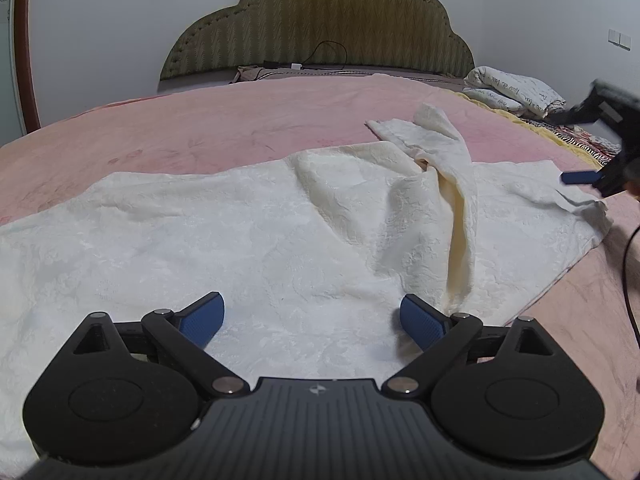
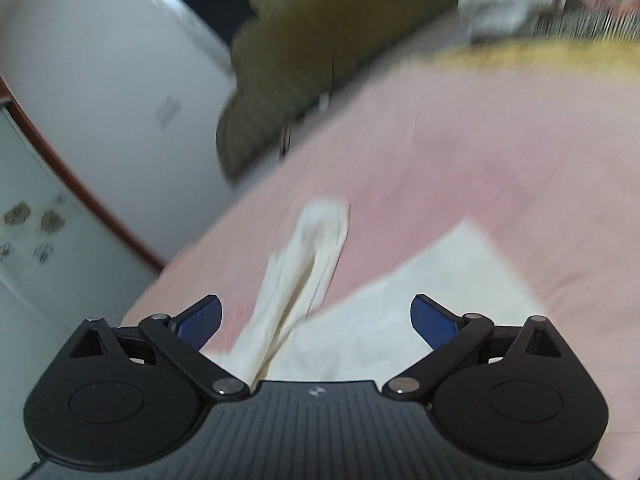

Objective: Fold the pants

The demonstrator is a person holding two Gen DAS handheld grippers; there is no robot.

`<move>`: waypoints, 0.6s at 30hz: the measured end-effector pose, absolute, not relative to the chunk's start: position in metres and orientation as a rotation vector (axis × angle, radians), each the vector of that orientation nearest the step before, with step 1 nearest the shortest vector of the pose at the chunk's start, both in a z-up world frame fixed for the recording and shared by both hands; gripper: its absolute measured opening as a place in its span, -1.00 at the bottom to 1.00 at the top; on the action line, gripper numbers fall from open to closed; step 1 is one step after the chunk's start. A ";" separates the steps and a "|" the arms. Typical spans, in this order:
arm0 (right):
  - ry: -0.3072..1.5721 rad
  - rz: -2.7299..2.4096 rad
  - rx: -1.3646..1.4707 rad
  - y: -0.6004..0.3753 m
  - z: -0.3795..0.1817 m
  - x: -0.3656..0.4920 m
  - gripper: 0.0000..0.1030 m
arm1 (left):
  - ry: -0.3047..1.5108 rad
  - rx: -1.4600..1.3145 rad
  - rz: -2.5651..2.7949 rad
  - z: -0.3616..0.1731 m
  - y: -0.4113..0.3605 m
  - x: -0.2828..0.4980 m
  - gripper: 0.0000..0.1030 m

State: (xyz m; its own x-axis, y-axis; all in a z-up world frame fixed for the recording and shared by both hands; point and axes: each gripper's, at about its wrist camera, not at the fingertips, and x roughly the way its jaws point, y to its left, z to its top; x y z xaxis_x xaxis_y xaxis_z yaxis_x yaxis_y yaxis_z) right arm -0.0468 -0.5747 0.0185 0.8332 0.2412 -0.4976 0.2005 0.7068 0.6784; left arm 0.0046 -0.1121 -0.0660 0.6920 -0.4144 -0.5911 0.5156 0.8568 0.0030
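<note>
Lying spread and rumpled across the pink bedspread (image 1: 240, 120), cream pants (image 1: 224, 232) directly under and ahead of the left gripper (image 1: 312, 316). Left gripper's blue pads (image 1: 204, 318) splayed wide, nothing between them, hovering just over the flat textured fabric. One twisted leg (image 1: 448, 184) rising as a ridge ahead and to the right of the left gripper, running away toward a bunched end farther up the bed. Fabric's right corner (image 1: 592, 208) reaching out just beneath the right gripper (image 1: 580, 178), seen at the far right edge of the left wrist view; one blue finger showing there, apart from the cloth as far as can be told.

Seen from the right wrist, heavily blurred: right gripper (image 2: 316, 320) likewise spread wide, holding nothing. Twisted leg (image 2: 304, 276) running forward from between the fingers, nearer the left pad (image 2: 200, 322), ending in a rounded bunch ahead. Flat cream panel (image 2: 420, 312) lying below and to the right of centre, stretching under the right pad. Pink bedspread (image 2: 500, 160) beyond both.

Farther ahead of the left gripper: olive scalloped headboard (image 1: 320, 20), black cable (image 1: 328, 56) at its foot, folded printed quilt (image 1: 516, 88) off to the right.
</note>
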 end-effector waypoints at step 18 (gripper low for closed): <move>0.700 -0.322 0.098 -0.468 0.036 0.007 0.98 | 0.619 0.176 -0.519 -0.067 -0.113 0.005 0.91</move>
